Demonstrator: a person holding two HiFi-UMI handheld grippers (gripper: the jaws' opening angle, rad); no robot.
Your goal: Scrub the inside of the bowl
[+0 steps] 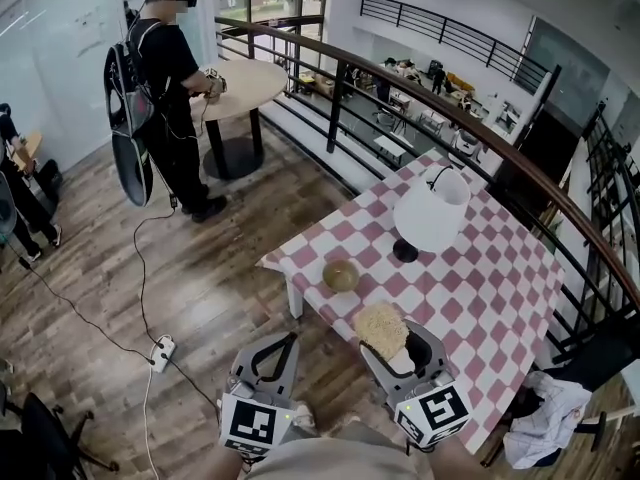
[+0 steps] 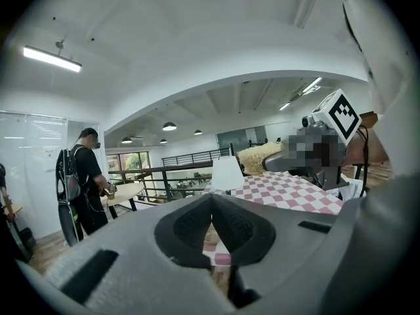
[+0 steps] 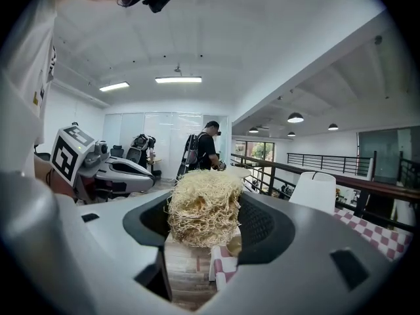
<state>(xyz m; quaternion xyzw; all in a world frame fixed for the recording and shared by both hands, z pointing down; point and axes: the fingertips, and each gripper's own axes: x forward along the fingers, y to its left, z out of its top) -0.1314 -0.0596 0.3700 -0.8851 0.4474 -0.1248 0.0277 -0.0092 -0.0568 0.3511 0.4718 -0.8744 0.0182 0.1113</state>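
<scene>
While the right claw (image 1: 396, 346) squeezes a scratchy sponge (image 1: 381, 328), the left claw (image 1: 279, 352) is closed on nothing. The bowl (image 1: 341, 275) sits ahead on the checked table (image 1: 480, 298), not reached yet. Next, I think, the sponge must go down inside it.

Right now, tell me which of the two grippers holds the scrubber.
The right gripper: its jaws clamp the straw-coloured fibrous scrubber, while the left gripper has its jaws shut on nothing.

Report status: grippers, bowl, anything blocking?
Left gripper shut, empty. Right gripper shut on loofah scrubber. Bowl on table, untouched. Nothing in the way; lamp stands beyond bowl.
</scene>
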